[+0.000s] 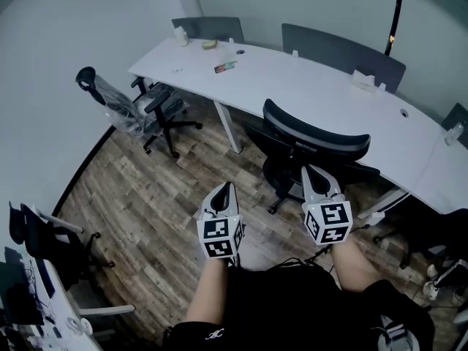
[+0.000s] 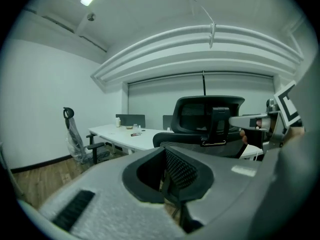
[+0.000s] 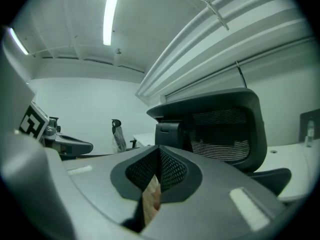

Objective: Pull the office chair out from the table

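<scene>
1. At the white table (image 1: 292,86), straight ahead of the person, the black office chair (image 1: 316,139) stands tucked in. Its seat is close under the tabletop edge and its curved backrest faces the grippers. Nothing holds it yet.
2. The left gripper (image 1: 227,190) has its jaws pressed together with nothing between them. It sits off to the left of the chair, clearly apart from it. The right gripper (image 1: 314,172) is also closed and empty, with its tip just behind the backrest. Whether it touches the backrest cannot be told.
3. Closed jaws cannot clasp the backrest rim. If either gripper goes in like this, it will probably only nudge the chair and roll it deeper under the table.
4. The left gripper is the farther one. A pull from the right side alone would likely make the seat swivel on its column rather than roll the base out.
5. The rim looks smooth and rounded. A shallow pinch near its edge may slide off once the pull starts, so the jaws need to go well over it.
6. The chair's wheels rest on a wooden floor (image 1: 168,189). A sharp tug could send the chair into the person's legs, and a skewed pull could catch an armrest on the table edge.
</scene>
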Demonstrator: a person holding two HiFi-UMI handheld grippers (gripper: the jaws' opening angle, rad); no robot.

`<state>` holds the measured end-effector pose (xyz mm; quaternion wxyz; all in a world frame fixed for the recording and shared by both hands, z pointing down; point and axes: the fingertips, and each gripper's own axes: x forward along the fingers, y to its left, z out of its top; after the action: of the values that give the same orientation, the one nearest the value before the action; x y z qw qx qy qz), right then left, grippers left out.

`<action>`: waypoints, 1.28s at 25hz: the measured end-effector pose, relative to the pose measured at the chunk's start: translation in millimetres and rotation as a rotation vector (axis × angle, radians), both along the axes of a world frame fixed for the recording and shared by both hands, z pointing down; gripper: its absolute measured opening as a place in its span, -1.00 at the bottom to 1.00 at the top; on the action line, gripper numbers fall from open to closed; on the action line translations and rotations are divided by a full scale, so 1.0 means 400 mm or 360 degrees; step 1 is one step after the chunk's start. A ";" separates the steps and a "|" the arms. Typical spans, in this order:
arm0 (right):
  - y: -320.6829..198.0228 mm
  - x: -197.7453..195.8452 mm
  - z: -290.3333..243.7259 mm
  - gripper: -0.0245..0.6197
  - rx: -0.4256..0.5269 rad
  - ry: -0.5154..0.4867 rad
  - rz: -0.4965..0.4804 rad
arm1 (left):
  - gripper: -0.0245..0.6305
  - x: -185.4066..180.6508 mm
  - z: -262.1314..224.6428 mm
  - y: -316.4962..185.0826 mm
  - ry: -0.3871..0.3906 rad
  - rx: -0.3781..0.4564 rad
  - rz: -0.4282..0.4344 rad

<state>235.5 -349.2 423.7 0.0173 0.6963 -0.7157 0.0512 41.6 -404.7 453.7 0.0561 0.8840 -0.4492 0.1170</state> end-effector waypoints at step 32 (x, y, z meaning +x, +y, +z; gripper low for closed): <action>0.119 0.384 0.159 -0.02 -0.0847 0.1098 0.0660 | -0.14 0.330 0.081 -0.357 -0.1028 0.0882 0.1155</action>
<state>389.1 -301.5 487.2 0.4208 0.7720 -0.4764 0.0010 173.5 -547.6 486.3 -0.3629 0.8828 -0.1243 0.2712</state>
